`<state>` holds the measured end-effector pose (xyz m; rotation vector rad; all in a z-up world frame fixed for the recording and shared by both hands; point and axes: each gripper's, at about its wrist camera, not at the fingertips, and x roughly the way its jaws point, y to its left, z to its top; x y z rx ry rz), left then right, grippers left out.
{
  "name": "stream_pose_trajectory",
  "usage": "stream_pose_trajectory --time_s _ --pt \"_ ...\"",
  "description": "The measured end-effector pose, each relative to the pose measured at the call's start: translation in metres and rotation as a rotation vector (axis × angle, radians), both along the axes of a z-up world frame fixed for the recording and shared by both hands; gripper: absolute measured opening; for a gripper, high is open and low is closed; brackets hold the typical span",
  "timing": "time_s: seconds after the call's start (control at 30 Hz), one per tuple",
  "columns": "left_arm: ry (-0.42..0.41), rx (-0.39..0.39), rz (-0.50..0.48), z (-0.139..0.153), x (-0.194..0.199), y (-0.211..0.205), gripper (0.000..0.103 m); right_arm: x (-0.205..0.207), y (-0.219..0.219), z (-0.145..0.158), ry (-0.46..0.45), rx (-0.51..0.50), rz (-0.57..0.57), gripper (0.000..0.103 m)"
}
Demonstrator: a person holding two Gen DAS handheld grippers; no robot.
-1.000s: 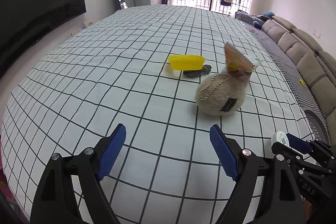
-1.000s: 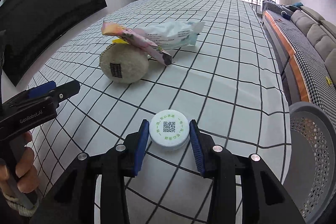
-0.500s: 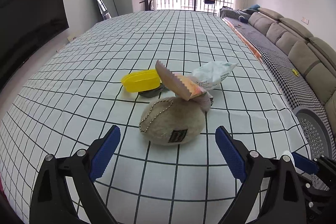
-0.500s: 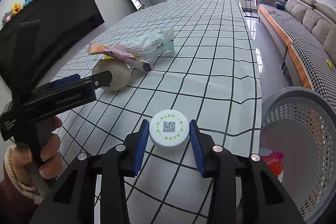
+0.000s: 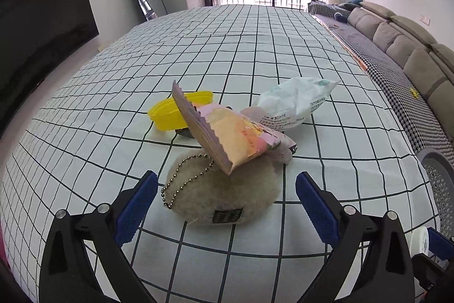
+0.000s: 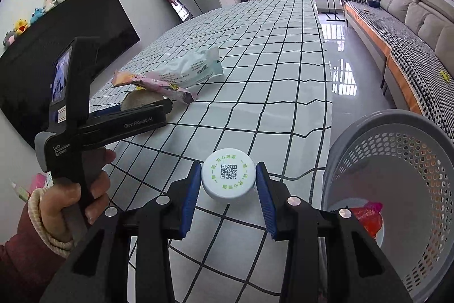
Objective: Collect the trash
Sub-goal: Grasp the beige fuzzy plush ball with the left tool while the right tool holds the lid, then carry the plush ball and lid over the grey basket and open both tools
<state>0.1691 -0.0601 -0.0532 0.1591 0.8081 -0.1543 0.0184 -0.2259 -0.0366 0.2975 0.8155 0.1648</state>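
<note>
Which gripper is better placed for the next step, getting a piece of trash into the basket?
Right. The right gripper is already shut on the white cap, with the grey basket just beside it off the table edge. The left gripper is open and empty, facing the plush pouch.

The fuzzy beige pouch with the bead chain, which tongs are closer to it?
Left. The left tongs are open with the pouch between their tips. The right tongs are off to its right, near the basket, shut on a white cap.

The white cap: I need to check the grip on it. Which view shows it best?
The right wrist view: the white cap sits face-on, clamped in the right hand-held gripper. The left wrist view catches only its edge at the frame's lower right.
</note>
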Motion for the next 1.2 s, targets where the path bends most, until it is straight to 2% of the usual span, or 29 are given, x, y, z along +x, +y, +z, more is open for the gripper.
stream_pose_trajectory --time_s 0.03,0.07,0.13,0.23,0.6,0.97,1.2 --pt "-0.002 0.000 0.002 0.000 0.001 0.000 0.094 -0.001 -0.001 0.000 0.000 0.002 0.000 0.038" --pt "-0.003 -0.002 0.001 0.000 0.001 0.000 0.085 -0.001 -0.001 0.000 0.002 0.003 0.000 0.038" --pt "0.010 -0.005 -0.008 -0.001 0.002 0.001 0.073 -0.001 0.000 0.000 0.003 0.003 0.000 0.038" --pt "0.017 -0.016 -0.014 0.000 0.001 0.007 0.069 -0.002 0.001 0.001 0.002 0.002 0.002 0.038" --pt "0.040 -0.035 -0.015 0.006 -0.053 0.036 0.068 -0.010 0.011 0.006 0.005 -0.016 0.003 0.038" --pt "-0.019 -0.040 -0.012 0.023 -0.110 0.059 0.068 -0.033 0.025 0.011 -0.002 -0.051 0.010 0.038" --pt "-0.043 -0.050 -0.056 0.033 -0.134 0.053 0.068 -0.055 0.025 0.017 -0.029 -0.057 -0.004 0.038"
